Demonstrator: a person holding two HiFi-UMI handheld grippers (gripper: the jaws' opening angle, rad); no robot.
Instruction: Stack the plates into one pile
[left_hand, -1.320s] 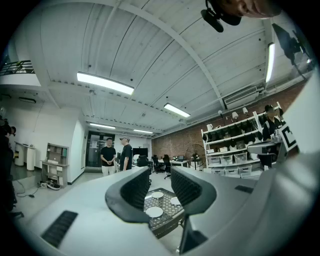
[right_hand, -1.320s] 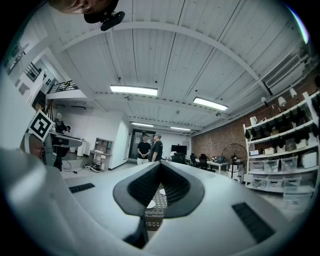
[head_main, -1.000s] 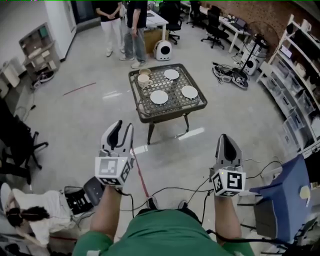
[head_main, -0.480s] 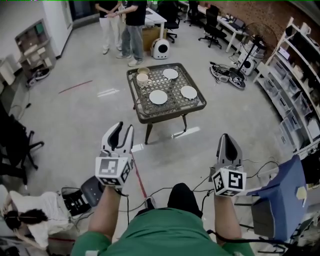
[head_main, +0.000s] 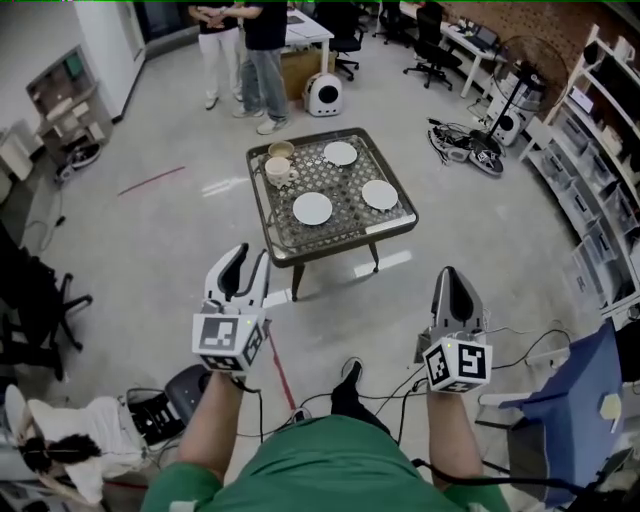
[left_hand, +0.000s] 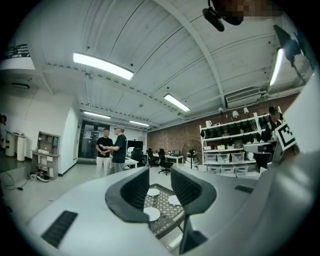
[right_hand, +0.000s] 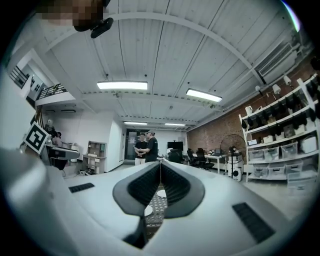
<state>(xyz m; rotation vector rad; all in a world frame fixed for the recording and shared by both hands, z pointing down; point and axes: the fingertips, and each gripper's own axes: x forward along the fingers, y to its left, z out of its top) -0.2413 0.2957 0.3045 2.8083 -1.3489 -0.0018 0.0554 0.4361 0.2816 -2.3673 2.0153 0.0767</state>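
Observation:
Three white plates lie apart on the dark mesh table (head_main: 340, 242): one near the front (head_main: 313, 208), one to the right (head_main: 380, 194), one at the back (head_main: 340, 153). Two beige cups (head_main: 279, 168) stand at the table's back left. My left gripper (head_main: 248, 262) is held level short of the table, open and empty; in the left gripper view (left_hand: 160, 186) the front plate (left_hand: 151, 214) shows through the gap between its jaws. My right gripper (head_main: 455, 278) is shut and empty, also well short of the table, with its jaws (right_hand: 160, 175) pressed together.
Two people (head_main: 250, 45) stand beyond the table beside a white round machine (head_main: 323, 95). Shelving (head_main: 600, 150) lines the right wall. A blue chair (head_main: 575, 395) and floor cables (head_main: 520, 345) lie at my right; a seated person (head_main: 50, 440) and office chairs (head_main: 30, 300) at my left.
The table sits lower and closer in the head view as I step toward it. Both grippers travel forward with me, jaws unchanged.

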